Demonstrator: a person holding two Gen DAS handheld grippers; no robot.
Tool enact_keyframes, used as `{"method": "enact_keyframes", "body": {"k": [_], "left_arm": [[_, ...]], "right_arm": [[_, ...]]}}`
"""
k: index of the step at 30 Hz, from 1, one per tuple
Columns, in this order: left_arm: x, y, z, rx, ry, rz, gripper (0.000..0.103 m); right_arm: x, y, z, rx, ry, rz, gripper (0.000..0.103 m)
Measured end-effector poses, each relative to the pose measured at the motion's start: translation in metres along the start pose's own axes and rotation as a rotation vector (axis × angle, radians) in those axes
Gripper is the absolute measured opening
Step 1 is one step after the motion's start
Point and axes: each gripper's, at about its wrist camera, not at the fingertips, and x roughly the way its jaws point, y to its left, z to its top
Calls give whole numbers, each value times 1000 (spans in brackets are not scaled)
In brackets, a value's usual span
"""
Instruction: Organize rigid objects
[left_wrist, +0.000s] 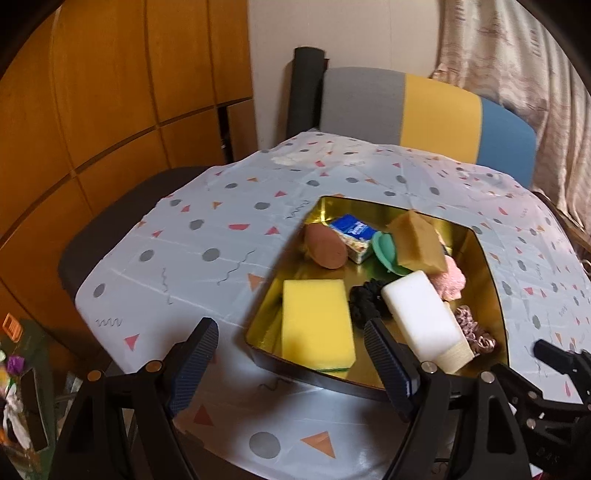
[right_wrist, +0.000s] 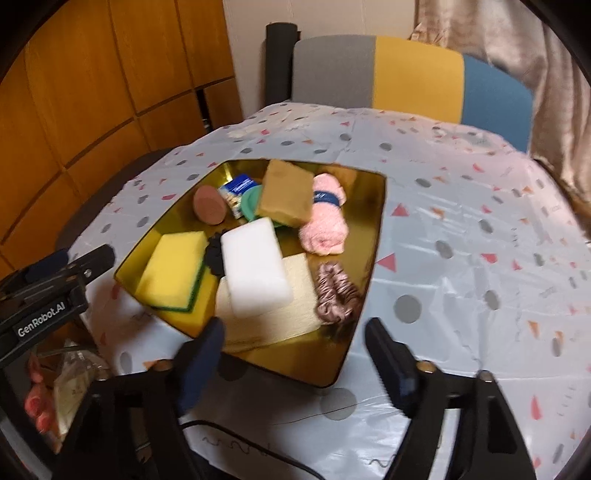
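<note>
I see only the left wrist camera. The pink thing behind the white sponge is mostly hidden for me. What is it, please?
Observer: It is a rolled pink towel, with a dark blue band around it.
Operator: Thank you. Of the right tongs I see only a small part at my edge. Do they hold anything?
Observer: No. The right tongs are open and empty, near the front edge of the gold tray.
</note>
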Motion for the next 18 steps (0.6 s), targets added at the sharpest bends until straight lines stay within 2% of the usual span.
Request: {"method": "enact_keyframes", "body": {"k": [1,4,10,15,18], "left_arm": [[0,2,0,-10,2,4,83],[-1,8,0,-39,19,17,83],[-1,12,1,-51,42,32,80],[0,12,3,-41,76,32,80],[1,12,4,-31,98,47,80]], "right_arm": [[-2,0,2,6,-5,-10,93],[-6,1,7,32,-17,-38,102],[-9,14,11,19,-30,-91,103],[-9,21,16,27,-41,-207,103],[-10,17,20,61,-37,-248,103]]}}
